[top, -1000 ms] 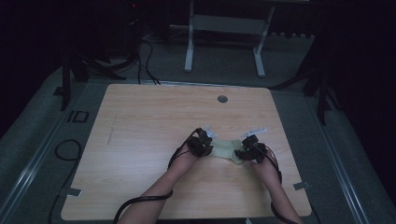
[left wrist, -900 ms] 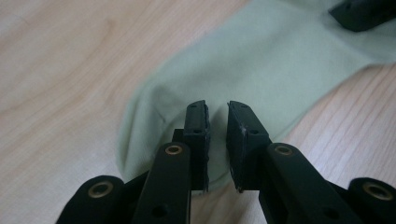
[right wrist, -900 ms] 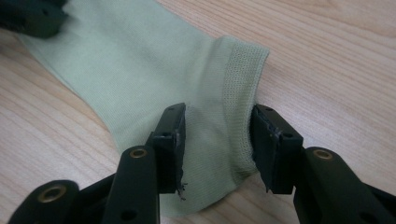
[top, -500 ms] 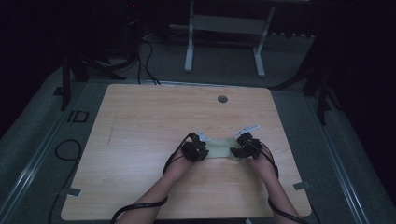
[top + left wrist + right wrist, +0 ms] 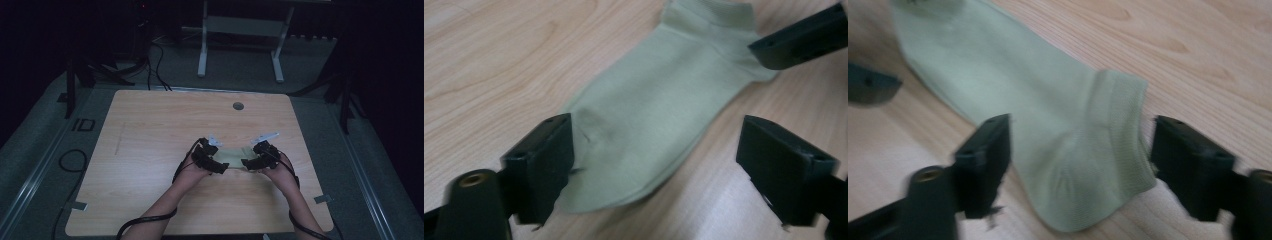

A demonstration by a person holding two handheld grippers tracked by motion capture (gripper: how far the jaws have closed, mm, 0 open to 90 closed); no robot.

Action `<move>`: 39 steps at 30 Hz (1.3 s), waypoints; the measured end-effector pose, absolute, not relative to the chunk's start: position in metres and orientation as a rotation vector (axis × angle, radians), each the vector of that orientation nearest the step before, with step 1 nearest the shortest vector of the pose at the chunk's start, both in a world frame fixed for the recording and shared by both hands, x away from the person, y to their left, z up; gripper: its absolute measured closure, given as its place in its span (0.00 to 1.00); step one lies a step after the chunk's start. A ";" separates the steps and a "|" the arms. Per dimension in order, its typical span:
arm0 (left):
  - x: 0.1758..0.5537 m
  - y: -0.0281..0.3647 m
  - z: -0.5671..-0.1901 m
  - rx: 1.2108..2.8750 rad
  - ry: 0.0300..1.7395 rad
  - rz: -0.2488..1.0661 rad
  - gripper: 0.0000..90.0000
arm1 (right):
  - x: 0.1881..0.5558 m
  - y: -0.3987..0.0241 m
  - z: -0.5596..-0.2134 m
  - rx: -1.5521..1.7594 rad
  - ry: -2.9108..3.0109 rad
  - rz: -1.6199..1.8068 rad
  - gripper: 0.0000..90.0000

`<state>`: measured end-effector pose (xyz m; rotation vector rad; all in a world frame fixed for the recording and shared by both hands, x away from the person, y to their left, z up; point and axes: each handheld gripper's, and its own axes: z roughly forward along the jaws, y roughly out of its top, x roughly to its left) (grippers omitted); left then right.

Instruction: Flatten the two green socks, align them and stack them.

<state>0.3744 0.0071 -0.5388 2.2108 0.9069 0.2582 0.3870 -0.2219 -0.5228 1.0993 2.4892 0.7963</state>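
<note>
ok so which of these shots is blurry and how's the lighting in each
High view: dim, the room around the table nearly black, the sock small and faint. Left gripper view: bright and fairly sharp on the sock, the near left claw slightly soft. Right gripper view: also bright, but motion-smeared overall, with the right claw and the sock's ribbed cuff fuzzy-edged.

Pale green ankle sock (image 5: 659, 110), flat on the wooden table (image 5: 160, 125), between both grippers.

The letters "ID" stand on the grey floor mat (image 5: 82, 124).
</note>
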 end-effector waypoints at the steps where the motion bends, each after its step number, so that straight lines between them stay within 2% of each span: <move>1: 0.372 0.008 -0.538 2.210 0.877 0.259 0.15 | 0.385 -0.222 -0.522 1.090 2.495 0.808 0.20; 2: 0.370 0.008 -0.537 2.209 0.862 0.260 0.14 | 0.383 -0.222 -0.520 1.084 2.514 0.832 0.17; 4: 0.368 0.008 -0.537 2.203 0.858 0.276 0.08 | 0.382 -0.222 -0.520 1.082 2.514 0.844 0.17; 5: 0.368 0.008 -0.537 2.203 0.858 0.276 0.08 | 0.381 -0.222 -0.519 1.083 2.503 0.859 0.17; 6: 0.363 0.011 -0.536 2.190 0.864 0.304 0.02 | 0.377 -0.222 -0.519 1.058 2.494 0.839 0.15; 8: 0.359 0.013 -0.536 2.195 0.863 0.344 0.02 | 0.375 -0.224 -0.520 1.054 2.490 0.862 0.15; 22: 0.336 0.044 -0.541 2.171 0.873 0.285 0.02 | 0.359 -0.245 -0.520 1.056 2.456 0.956 0.14; 39: 0.309 0.086 -0.553 2.147 0.929 0.320 0.02 | 0.328 -0.264 -0.538 1.057 2.472 0.969 0.14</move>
